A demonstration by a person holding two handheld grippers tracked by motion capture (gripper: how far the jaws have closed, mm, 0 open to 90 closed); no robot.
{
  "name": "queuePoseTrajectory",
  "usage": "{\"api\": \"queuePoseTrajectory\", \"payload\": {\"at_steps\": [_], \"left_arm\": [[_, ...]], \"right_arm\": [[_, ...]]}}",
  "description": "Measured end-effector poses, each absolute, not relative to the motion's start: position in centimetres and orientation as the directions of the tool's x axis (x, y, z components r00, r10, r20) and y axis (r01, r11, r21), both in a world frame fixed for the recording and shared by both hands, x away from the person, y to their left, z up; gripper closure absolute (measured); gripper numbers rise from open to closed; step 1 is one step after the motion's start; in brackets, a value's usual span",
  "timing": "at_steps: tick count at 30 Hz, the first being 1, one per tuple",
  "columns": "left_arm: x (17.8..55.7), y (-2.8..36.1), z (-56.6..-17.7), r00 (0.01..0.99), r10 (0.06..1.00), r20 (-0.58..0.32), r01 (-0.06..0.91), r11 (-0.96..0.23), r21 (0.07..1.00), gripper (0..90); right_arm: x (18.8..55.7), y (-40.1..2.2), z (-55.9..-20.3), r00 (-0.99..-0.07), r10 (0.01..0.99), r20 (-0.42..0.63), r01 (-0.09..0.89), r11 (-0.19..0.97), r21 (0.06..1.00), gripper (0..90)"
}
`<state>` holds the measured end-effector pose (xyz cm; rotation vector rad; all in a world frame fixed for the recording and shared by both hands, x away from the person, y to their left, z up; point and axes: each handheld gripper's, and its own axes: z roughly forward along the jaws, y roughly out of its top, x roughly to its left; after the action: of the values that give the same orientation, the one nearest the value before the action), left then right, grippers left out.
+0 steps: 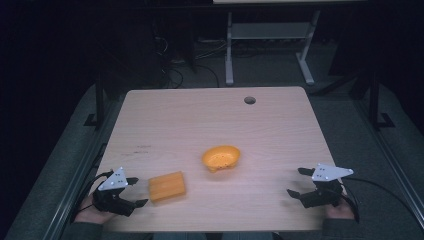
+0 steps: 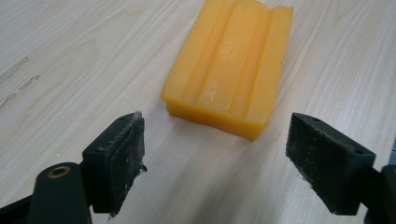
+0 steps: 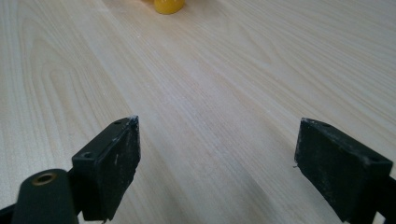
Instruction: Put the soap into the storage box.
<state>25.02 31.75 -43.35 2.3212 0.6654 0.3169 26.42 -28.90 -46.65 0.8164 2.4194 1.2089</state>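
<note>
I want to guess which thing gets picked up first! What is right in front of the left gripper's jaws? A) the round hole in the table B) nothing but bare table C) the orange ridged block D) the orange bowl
C: in the left gripper view the orange ridged block lies on the table just ahead of the open jaws of the left gripper, untouched.

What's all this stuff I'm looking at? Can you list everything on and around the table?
Grooved block: one, orange, near left part of table, just ahead of the left tool.
Small bowl: one, orange, perforated, table centre.
Table: one, light wood, round hole near far edge.
Desk frame: one, pale grey, on floor behind.
Left tool: one, black, open, near left corner.
Right tool: one, black, open, near right corner.
</note>
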Motion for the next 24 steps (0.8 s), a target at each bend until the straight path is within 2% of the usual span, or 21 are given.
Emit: {"api": "queuePoseTrajectory", "payload": {"at_steps": [24], "left_arm": [[25.9,29.3,-42.3,0.87,0.486,0.082,0.318,-0.682,0.658,17.3]], "right_arm": [[26.4,-28.8,-46.7,-0.789,0.613,-0.027,0.347,0.482,0.804,13.7]]}}
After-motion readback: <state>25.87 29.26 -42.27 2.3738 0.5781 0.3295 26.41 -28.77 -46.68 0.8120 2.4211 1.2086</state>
